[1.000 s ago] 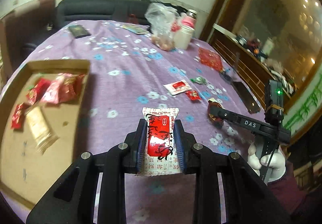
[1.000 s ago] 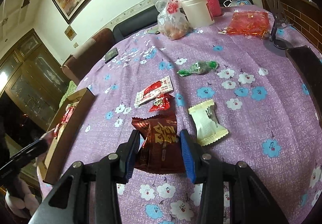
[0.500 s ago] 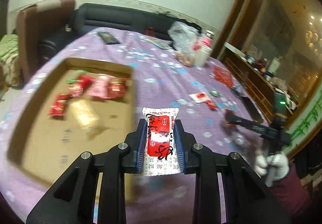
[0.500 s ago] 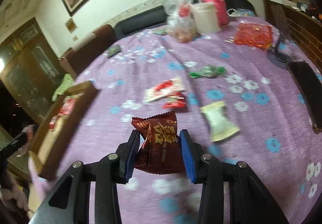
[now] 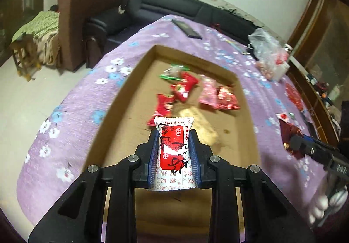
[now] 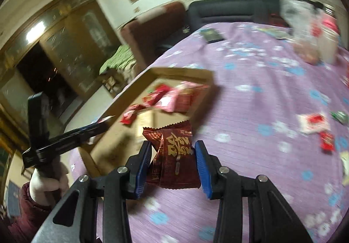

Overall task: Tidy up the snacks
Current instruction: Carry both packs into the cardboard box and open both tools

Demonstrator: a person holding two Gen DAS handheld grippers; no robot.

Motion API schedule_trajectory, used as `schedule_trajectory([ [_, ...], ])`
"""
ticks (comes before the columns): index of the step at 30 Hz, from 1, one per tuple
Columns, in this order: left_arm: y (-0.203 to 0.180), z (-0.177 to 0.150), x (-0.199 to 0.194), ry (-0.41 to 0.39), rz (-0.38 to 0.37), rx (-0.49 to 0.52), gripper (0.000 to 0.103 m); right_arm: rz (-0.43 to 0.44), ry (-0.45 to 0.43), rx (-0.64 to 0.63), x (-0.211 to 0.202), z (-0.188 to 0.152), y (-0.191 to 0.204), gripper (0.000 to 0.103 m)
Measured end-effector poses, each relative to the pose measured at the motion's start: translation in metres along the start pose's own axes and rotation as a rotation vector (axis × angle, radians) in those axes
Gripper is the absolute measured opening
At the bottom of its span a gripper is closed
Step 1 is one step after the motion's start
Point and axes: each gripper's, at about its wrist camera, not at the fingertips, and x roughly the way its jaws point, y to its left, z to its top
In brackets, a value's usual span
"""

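- Left wrist view: left gripper, blue pads closed narrowly on a white-and-red snack packet; the packet stands lengthwise between the jaws, above the near part of the cardboard tray.
- Cardboard tray: shallow, open, on the purple flowered tablecloth. Contents: several red packets, a pink packet, a green-wrapped sweet toward the far end, and a pale beige packet just behind the held one.
- Same view, right edge: right gripper pinching a dark red-brown packet over the cloth beside the tray; a white-gloved hand below it, blurred.
- Far end of the table: dark flat device, clear plastic bag.
- Right wrist view: right gripper, jaws partly apart and clamped on the dark red-brown packet, creased on its left side, held over the cloth just beside the tray's near right wall.
- Same view, left: left gripper reaching over the tray, gripped by a gloved hand in a dark red sleeve.
- Loose on the cloth, right: white-and-red packet, small red packet, green sweet; all blurred.
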Motion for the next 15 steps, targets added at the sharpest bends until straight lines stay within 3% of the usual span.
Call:
schedule_trajectory([
  [8,0.025,0.011,0.022,0.019,0.020,-0.084,0.028,0.055,0.148,-0.111,0.079,0.000,0.067,0.044],
  [15,0.032,0.012,0.001,-0.017,-0.052,-0.143,0.029,0.062,0.215,-0.142,0.119,-0.008,0.078,0.045],
])
